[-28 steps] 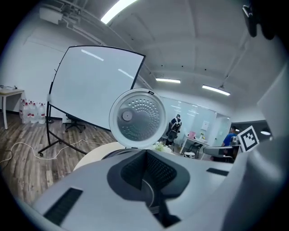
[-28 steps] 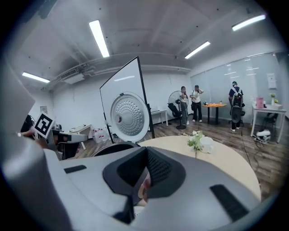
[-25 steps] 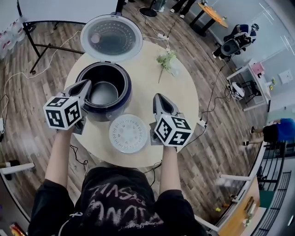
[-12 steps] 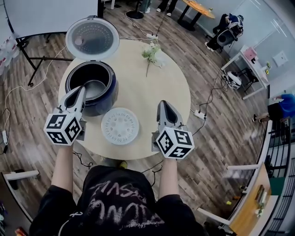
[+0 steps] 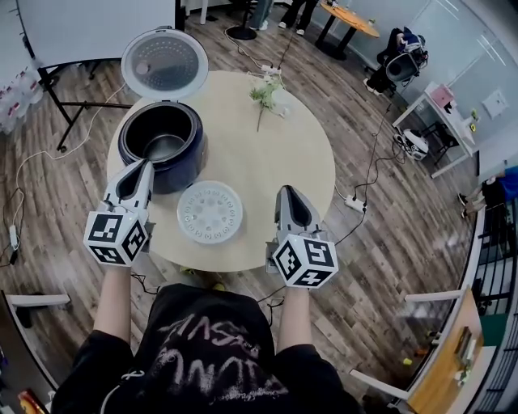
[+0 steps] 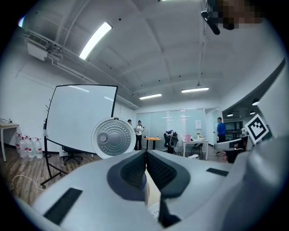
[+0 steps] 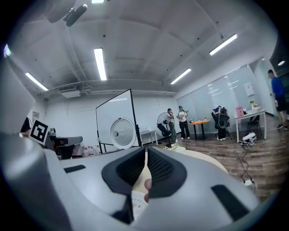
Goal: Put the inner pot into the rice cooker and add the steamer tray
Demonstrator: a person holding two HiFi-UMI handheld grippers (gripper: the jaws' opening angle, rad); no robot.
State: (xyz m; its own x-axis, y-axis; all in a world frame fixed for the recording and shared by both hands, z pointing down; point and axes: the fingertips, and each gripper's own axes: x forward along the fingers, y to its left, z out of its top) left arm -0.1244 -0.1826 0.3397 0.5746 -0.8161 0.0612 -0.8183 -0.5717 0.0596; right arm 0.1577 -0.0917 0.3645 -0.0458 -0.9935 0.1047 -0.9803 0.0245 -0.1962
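Note:
The dark blue rice cooker (image 5: 194,158) stands at the left of the round table with its lid (image 5: 164,65) swung up behind it. An inner pot (image 5: 166,144) with a shiny bottom sits inside. The white perforated steamer tray (image 5: 210,212) lies flat on the table in front of the cooker. My left gripper (image 5: 146,166) hovers at the cooker's near left side, shut and empty. My right gripper (image 5: 283,192) is to the right of the tray; its jaws are just starting to open, tips still together, nothing between them. The lid (image 6: 113,137) shows beyond the left jaws.
A sprig of flowers (image 5: 265,93) lies at the table's (image 5: 267,154) far edge. A whiteboard on a stand (image 5: 89,24) is behind the cooker. Cables and a power strip (image 5: 354,202) lie on the wood floor. People stand by desks further off.
Both grippers have drawn back toward me, away from the cooker and off the table's middle. The left one has rolled a little. The tray and cooker have stayed put.

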